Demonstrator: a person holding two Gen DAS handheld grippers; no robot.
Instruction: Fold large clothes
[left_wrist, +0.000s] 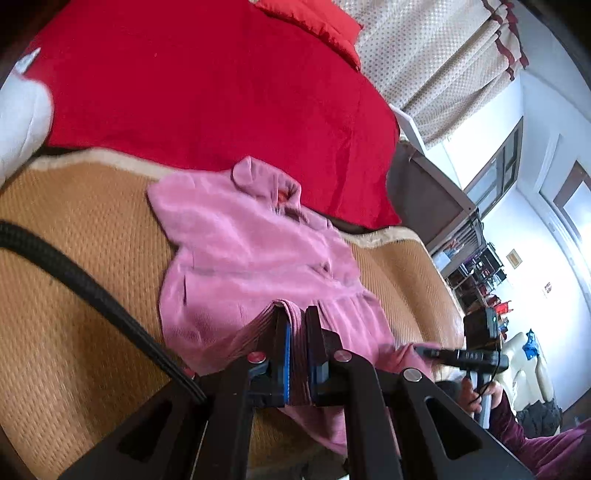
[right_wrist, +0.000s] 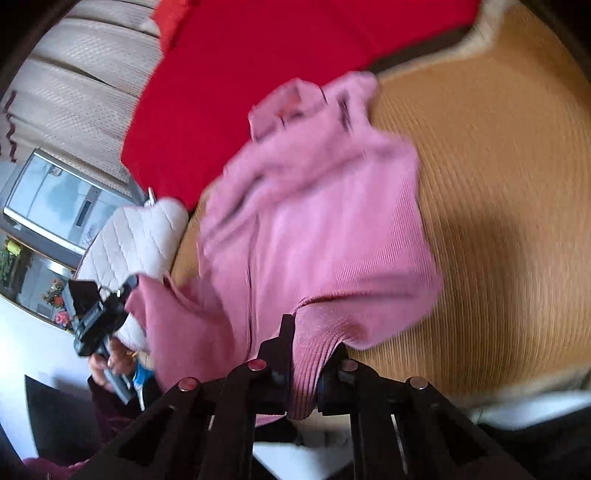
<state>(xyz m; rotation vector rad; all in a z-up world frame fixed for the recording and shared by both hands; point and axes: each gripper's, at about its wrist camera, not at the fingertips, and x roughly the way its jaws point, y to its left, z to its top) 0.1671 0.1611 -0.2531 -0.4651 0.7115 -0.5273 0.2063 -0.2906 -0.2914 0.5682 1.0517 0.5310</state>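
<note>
Left wrist view: a red blanket (left_wrist: 221, 92) covers the far side of the bed, and a woven tan mat (left_wrist: 74, 277) fills the near side. On that mat lies the pink garment (left_wrist: 251, 251), collar end far, hem end near. The left tool (left_wrist: 297, 328) is clamped tight on a ribbed fold of the near hem. Over in the right wrist view, blurred, the right tool (right_wrist: 314, 336) pinches ribbed pink fabric of that garment (right_wrist: 314, 221) too.
</note>
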